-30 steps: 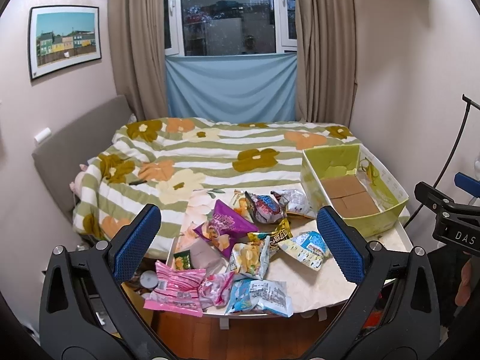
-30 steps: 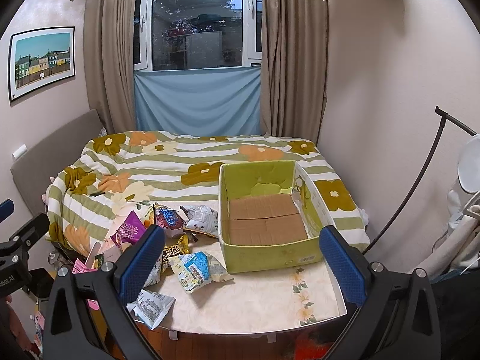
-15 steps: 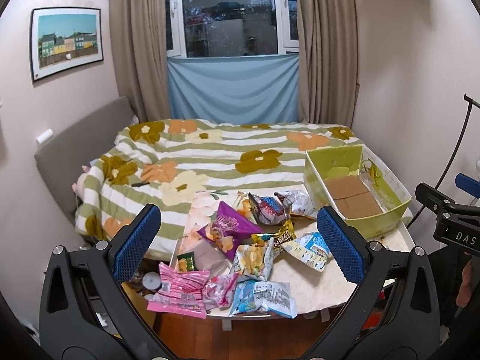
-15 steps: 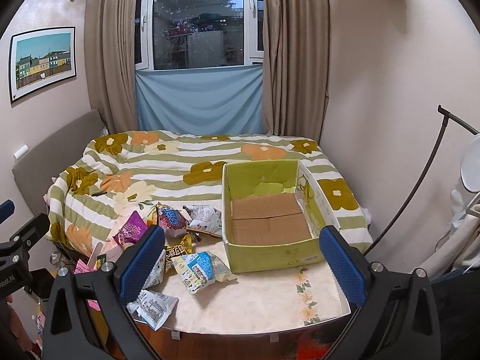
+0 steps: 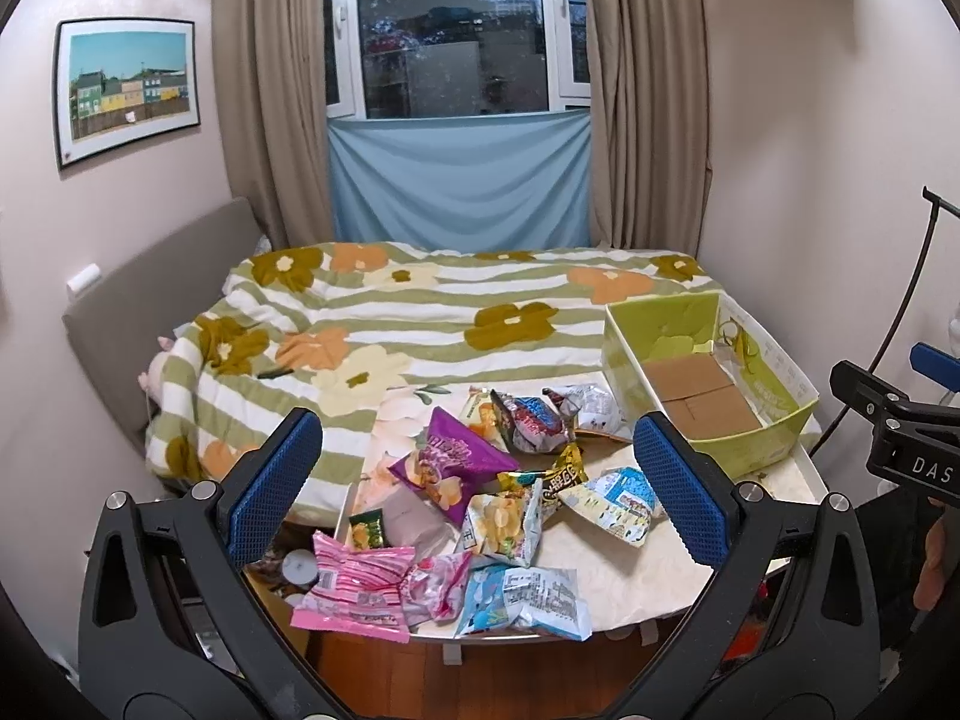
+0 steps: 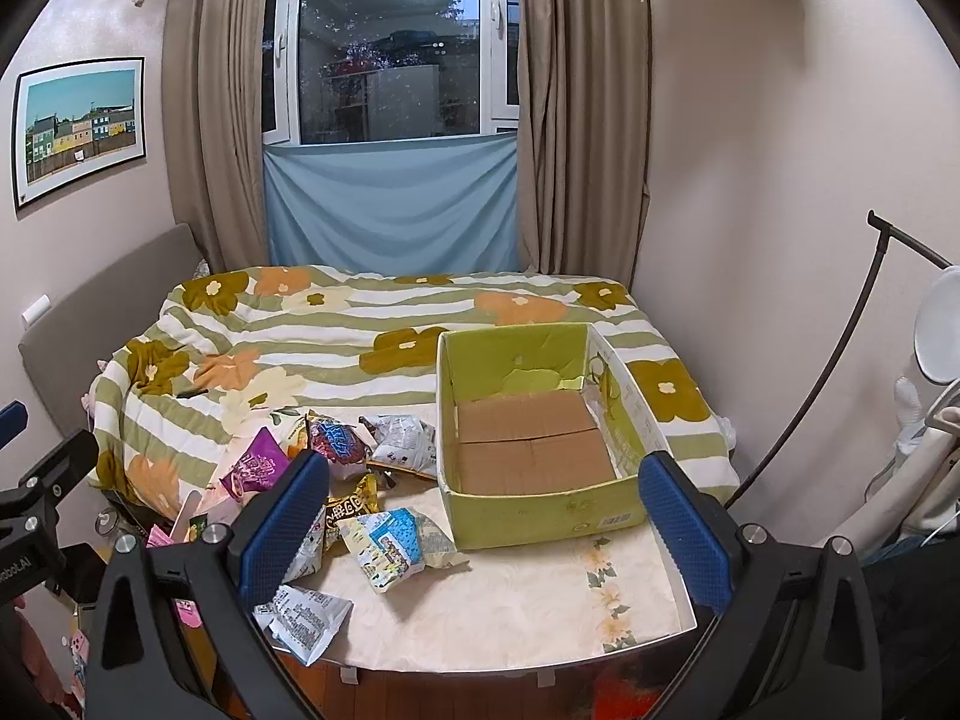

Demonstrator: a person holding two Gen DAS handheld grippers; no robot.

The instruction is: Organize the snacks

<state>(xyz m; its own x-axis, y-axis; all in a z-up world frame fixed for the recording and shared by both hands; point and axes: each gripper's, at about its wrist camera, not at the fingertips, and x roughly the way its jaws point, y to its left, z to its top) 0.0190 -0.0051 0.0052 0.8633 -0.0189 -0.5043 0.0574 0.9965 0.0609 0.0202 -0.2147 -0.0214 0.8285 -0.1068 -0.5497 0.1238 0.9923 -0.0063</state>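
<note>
Both grippers hang above the near edge of the table with nothing in them, the left gripper and the right gripper each with its blue pads spread wide apart. The snacks sit in a loose pile at the table's 9 o'clock side: a purple bag, a pink striped pack and a light blue bag among them. The green box sits at about 2 o'clock, just beside the pile, with only bare cardboard showing inside.
</note>
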